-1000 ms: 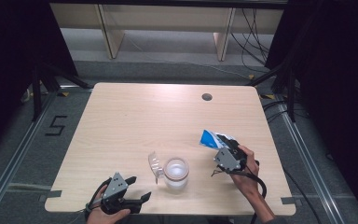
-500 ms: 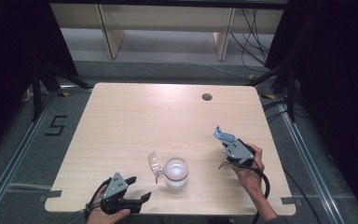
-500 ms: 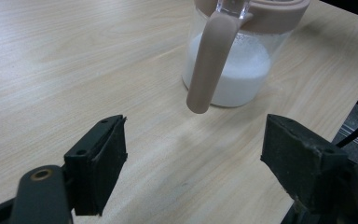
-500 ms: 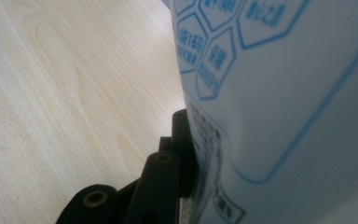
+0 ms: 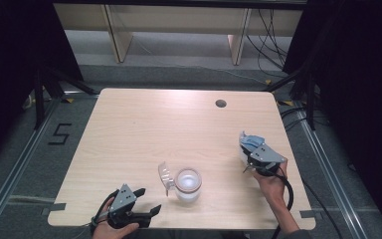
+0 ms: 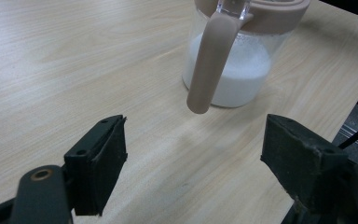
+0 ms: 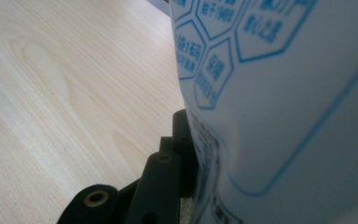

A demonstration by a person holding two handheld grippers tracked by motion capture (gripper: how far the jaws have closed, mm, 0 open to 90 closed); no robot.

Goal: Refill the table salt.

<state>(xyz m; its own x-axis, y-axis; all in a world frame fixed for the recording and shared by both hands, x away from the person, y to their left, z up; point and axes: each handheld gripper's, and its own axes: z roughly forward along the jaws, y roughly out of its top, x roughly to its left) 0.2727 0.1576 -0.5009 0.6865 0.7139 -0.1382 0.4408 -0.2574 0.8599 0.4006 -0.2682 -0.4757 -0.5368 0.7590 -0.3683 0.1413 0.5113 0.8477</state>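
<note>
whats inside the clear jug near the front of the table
The jug holds something white in its lower part, level near the handle's lower end. Whether it is powder or liquid is unclear, and the pinkish lid covers the inside from above.

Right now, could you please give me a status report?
Left gripper open, facing jug. Right gripper shut on white-and-blue carton. Nothing between them.

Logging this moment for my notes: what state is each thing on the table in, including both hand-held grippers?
Glass pitcher: upright on the table, lid on, white contents filling its lower part.
White and blue carton: clamped in the right hand-held gripper, off toward the table's right edge.
Left hand-held gripper: open, empty, facing the pitcher's handle.
Right hand-held gripper: shut on the carton.
</note>
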